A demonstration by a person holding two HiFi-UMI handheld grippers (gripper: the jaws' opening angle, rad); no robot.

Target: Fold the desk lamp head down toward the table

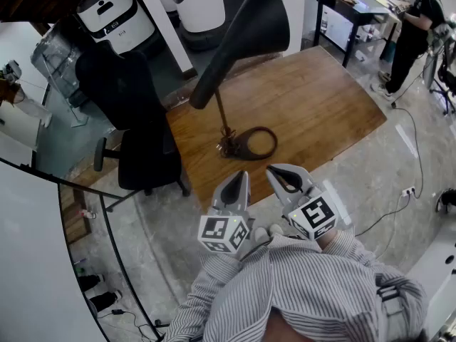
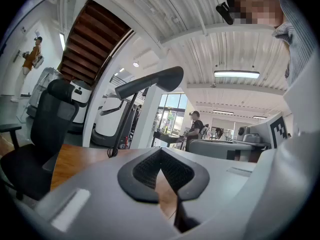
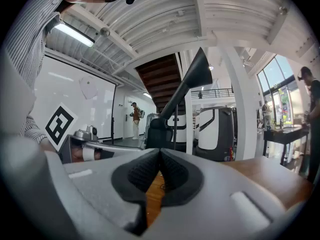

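Head view lays it out for me: the wooden tabletop (image 1: 320, 98) fills the middle, with a black office chair (image 1: 135, 120) against its left edge. The desk lamp (image 1: 228, 66) stands near the edge closest to me. Its ring base (image 1: 260, 142) lies flat on the wood and a thin stem (image 1: 223, 120) rises from it. The long black lamp head (image 1: 256, 30) is tipped up high, its wide mouth pointing up and away from the tabletop. So the fold has not started, as I judge it; the head sits at the raised end of its travel.

Both my claws hang just short of the near edge, side by side, well below the head and touching nothing. My left claw (image 1: 241, 177) has its jaws pressed together with nothing between the pads; the left gripper view shows only bare wood through the notch. My right claw (image 1: 278, 171) is the same, closed and empty, and in the right gripper view the head rises above and ahead of it.

The step in hand is the approach. Next, I think, I must lift one claw to the head or the neck beneath it. There I can either part the jaws to take hold or lay the closed tips on top, then press down in an arc. The base looks light and open, so the other claw may need to pin the ring so the lamp neither tips nor slides.
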